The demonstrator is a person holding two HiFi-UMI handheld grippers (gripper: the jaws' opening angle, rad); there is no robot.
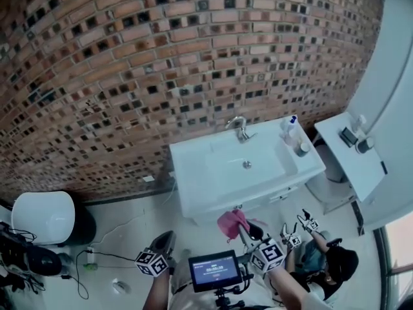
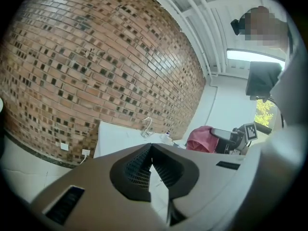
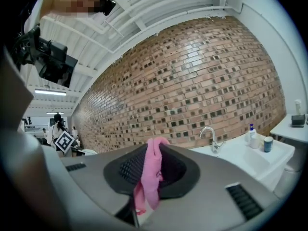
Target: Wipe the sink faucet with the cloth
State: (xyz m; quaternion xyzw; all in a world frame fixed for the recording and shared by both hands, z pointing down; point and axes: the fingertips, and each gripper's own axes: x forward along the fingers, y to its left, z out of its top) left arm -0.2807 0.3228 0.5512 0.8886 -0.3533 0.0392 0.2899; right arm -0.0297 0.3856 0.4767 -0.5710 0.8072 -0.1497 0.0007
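A chrome faucet (image 1: 239, 130) stands at the back of the white sink (image 1: 193, 173), against the brick wall. My right gripper (image 1: 241, 227) hovers in front of the sink's front edge, shut on a pink cloth (image 1: 231, 224). In the right gripper view the cloth (image 3: 150, 177) hangs down between the jaws, with the faucet (image 3: 211, 137) well ahead to the right. My left gripper (image 1: 168, 239) is lower left, away from the sink, shut with nothing in it (image 2: 151, 146). From there the faucet (image 2: 146, 126) is far ahead.
A soap bottle (image 1: 291, 126) and a small cup (image 1: 302, 149) stand on the sink's right rim. A white shelf (image 1: 361, 170) carrying small items is to the right. A white rounded fixture (image 1: 44, 216) and cables (image 1: 97, 258) are on the floor at left.
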